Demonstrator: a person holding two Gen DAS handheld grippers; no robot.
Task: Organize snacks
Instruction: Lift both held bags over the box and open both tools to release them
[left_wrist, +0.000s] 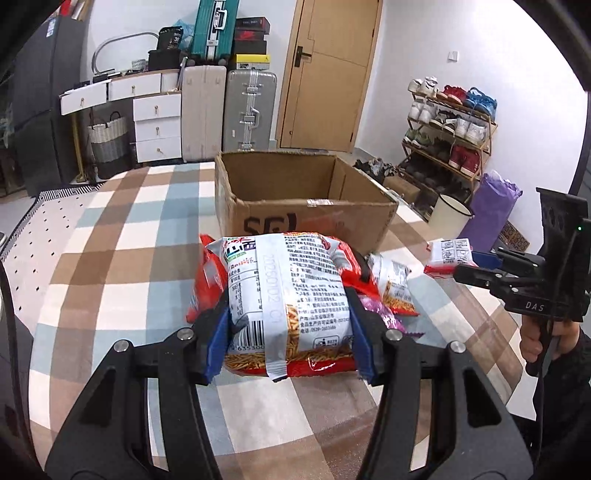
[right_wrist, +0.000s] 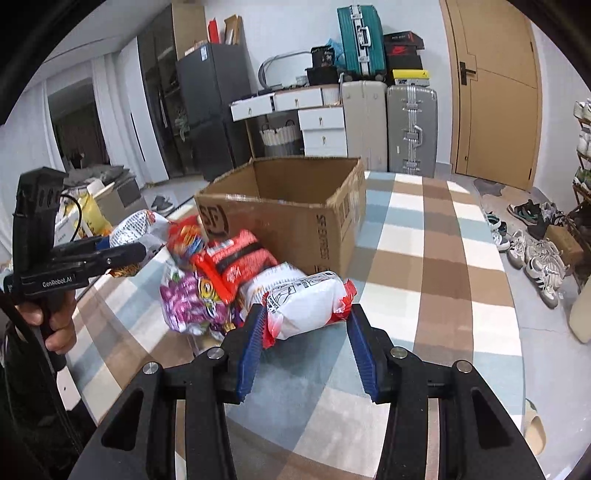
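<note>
Checked worktop (left_wrist: 110, 240): open box (left_wrist: 295, 192) straight ahead of both claws, L claw (left_wrist: 290, 328) pinching noodle-snack bag (left_wrist: 288, 291), R claw (right_wrist: 308, 328) pinching white packet (right_wrist: 310, 302), long axis crosswise.

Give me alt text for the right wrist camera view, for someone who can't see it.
The right gripper is shut on a small white and red snack packet above a checked tablecloth. Behind it lie more snack bags beside an open cardboard box; the left gripper shows at far left.
</note>
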